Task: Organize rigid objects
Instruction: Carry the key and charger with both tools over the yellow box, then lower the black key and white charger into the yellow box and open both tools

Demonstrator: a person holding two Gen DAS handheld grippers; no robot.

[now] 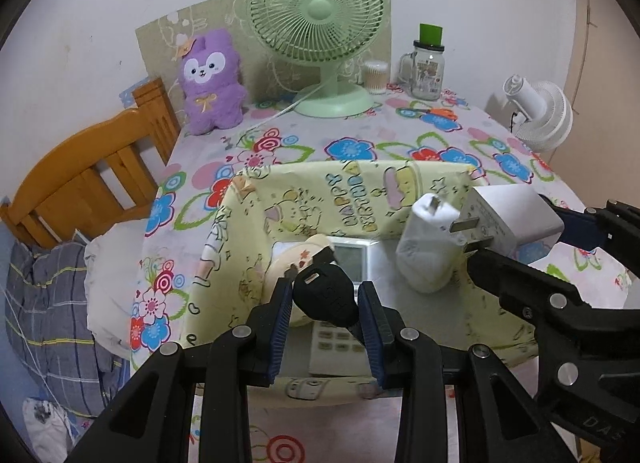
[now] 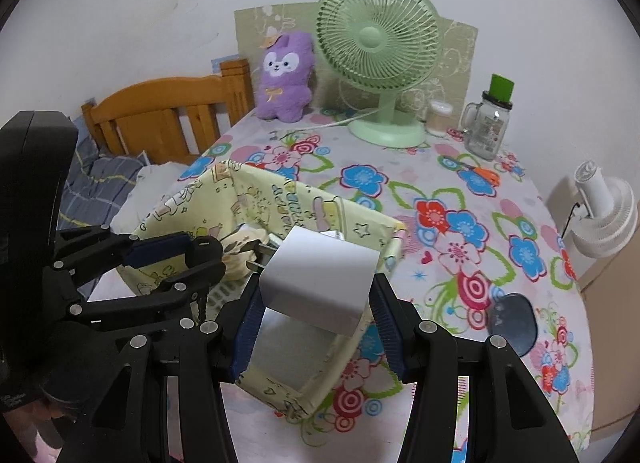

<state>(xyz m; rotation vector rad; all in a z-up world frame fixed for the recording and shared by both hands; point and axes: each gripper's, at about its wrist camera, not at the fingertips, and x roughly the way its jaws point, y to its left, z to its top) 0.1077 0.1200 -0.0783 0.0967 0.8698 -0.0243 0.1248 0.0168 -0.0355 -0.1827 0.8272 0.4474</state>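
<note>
The black plug (image 1: 326, 295) is clamped between the blue pads of the left gripper (image 1: 325, 305), whose jaws are drawn narrow around it, and hangs above the interior of the yellow fabric basket (image 1: 224, 231). The white charger (image 2: 318, 279) is clamped across its body by the right gripper (image 2: 316, 303), jaws partly spread to its width, prongs pointing into the basket; it sits over the basket's near right corner. Both items appear positioned for release, so this deposit step is judged close to completion but not yet done. The basket already contains a white remote control (image 1: 340, 327) lying flat on its floor, a cream-coloured object (image 1: 296, 259) of uncertain type beside the plug, and a white adapter (image 1: 424, 247) standing near the right wall. Remaining work, as far as visible: a dark oval object (image 2: 514, 323) lies on the floral tablecloth (image 2: 460, 191) to the right of the basket, and orange-handled scissors (image 2: 482, 175) lie farther back.
</note>
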